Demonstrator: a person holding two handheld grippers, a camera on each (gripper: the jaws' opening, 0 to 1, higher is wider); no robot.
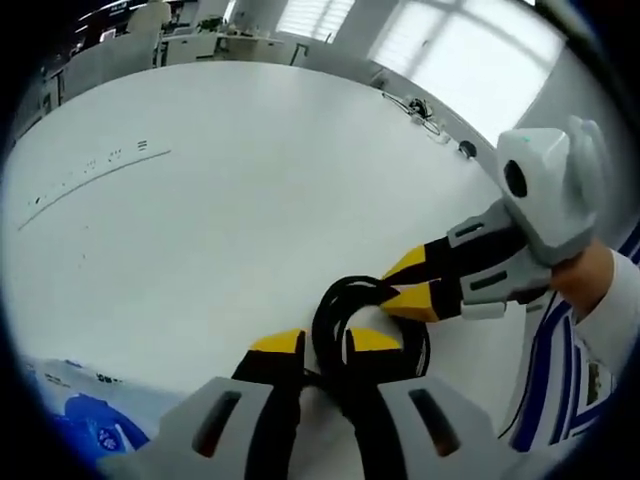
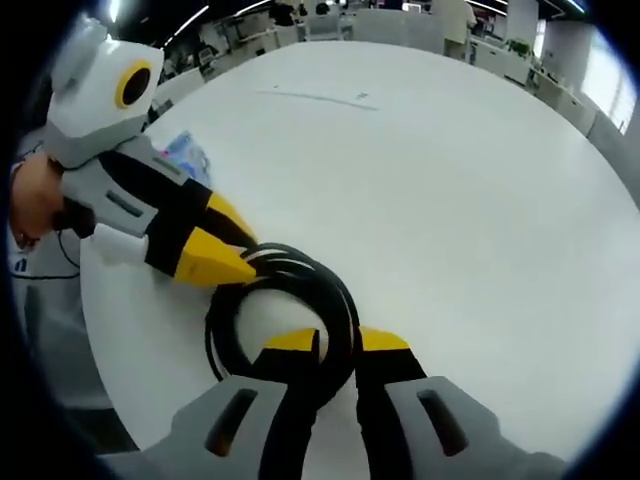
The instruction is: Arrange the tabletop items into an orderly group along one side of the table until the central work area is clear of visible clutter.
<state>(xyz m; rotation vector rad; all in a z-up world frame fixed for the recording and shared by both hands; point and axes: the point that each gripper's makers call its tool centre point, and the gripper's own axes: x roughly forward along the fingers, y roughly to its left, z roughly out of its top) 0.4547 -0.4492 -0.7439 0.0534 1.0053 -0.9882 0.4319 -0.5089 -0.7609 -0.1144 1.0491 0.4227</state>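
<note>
Cable coil [image 1: 345, 320], black, looped in a rough ring, lies on the white desk [image 1: 250, 200] at lower centre of the left gripper view and again at lower centre-left of the right gripper view [image 2: 285, 310]. Both tongs are on it at once. Left tongs [image 1: 325, 345] straddle the near side of the ring, strands running between the yellow tips; jaws look closed on the cable, gap narrow. Right tongs [image 2: 338, 345] do the same from the opposite side in the right gripper view, strands between the tips, closed on the coil as far as I can judge. Each pair also enters the other view: the right tongs from the right edge in the left gripper view, tips touching the ring; the left tongs from the upper left in the right gripper view, tips at the ring's upper left.

Blue-printed packet [image 1: 70, 415] sits at the lower left of the left gripper view, near the desk edge, and shows as a small patch [image 2: 185, 150] behind the left tongs in the right gripper view. Small dark objects and a thin cable [image 1: 425, 110] lie at the far desk edge, upper right; too small to name.

Step, by my judgement: two-handed grip on the coil, ready to relocate it. Next move calls for lifting both sides together so the loops stay bundled, then carrying it to the desk's side, near the packet, and letting go evenly. Centre of the desk is already mostly bare.
</note>
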